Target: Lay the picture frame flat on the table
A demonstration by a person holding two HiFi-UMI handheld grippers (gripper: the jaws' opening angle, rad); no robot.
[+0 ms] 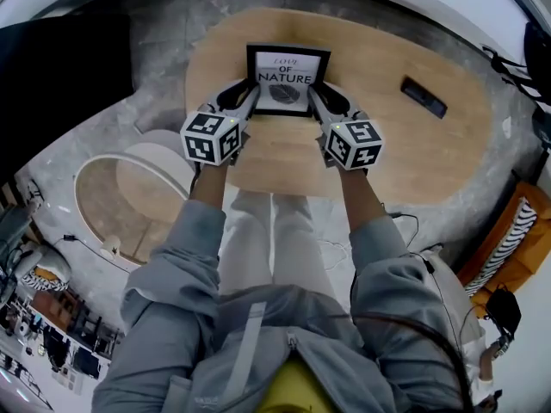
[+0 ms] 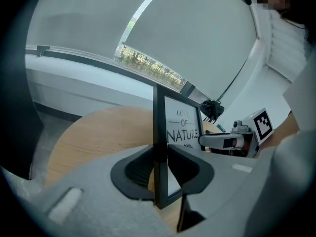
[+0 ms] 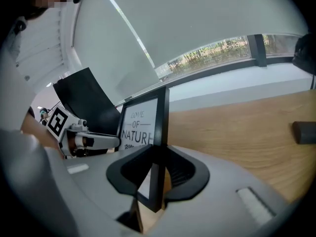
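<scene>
— Grip first: what do we have in our left gripper point(image 2: 160, 169)?
— Its grey jaws are part-way closed and pinched on the left edge of the black rectangular picture frame point(image 1: 288, 80), one jaw on the front and one behind.
— And our right gripper point(image 3: 157, 171)?
— The same on the frame's right edge: a narrow gap, with both jaws pressing the black moulding.
— Where does the frame sit?
— Between our two grippers, upright, over the light oval wooden table point(image 1: 387, 162). Its white print reading "LOVE OF NATURE" faces us. We cannot tell whether its bottom edge touches the wood.
— Anything else on the table?
— One small dark oblong object point(image 1: 424, 97), well apart to the right.
</scene>
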